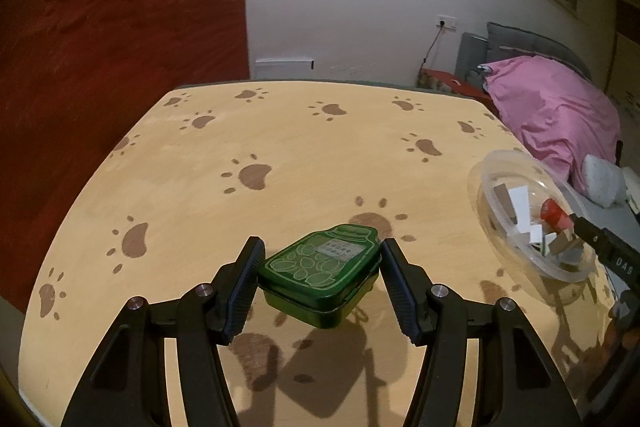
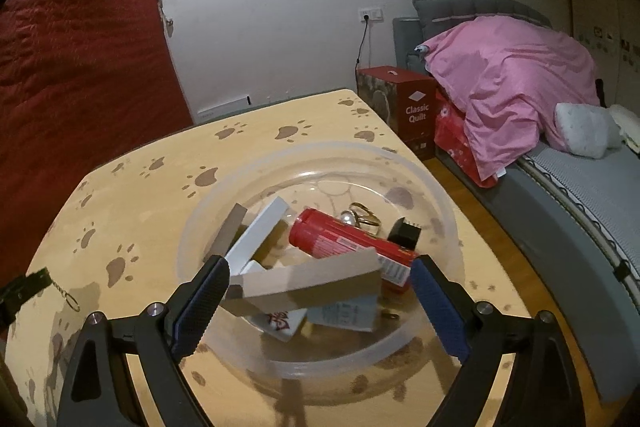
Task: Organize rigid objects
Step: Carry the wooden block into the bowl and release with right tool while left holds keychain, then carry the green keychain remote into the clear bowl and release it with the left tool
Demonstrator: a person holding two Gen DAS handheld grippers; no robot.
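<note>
between the pads of the left gripper, lifted clear of the table with its shadow below, sits the green tin: a flat, jar-shaped metal box with pale leaf outlines and a small white label on the lid, hinged at one long edge. the jaws are part closed and press on its two sides. to finish well, i'd carry it level toward the clear bowl at the right, keep the squeeze steady since painted metal may slip, and let go low over a bare patch rather than onto the heap. the bowl already holds a red tube, grey and white blocks, a ring and a small black piece. the right gripper hangs over the bowl's near side, jaws wide, gripping nothing.
</note>
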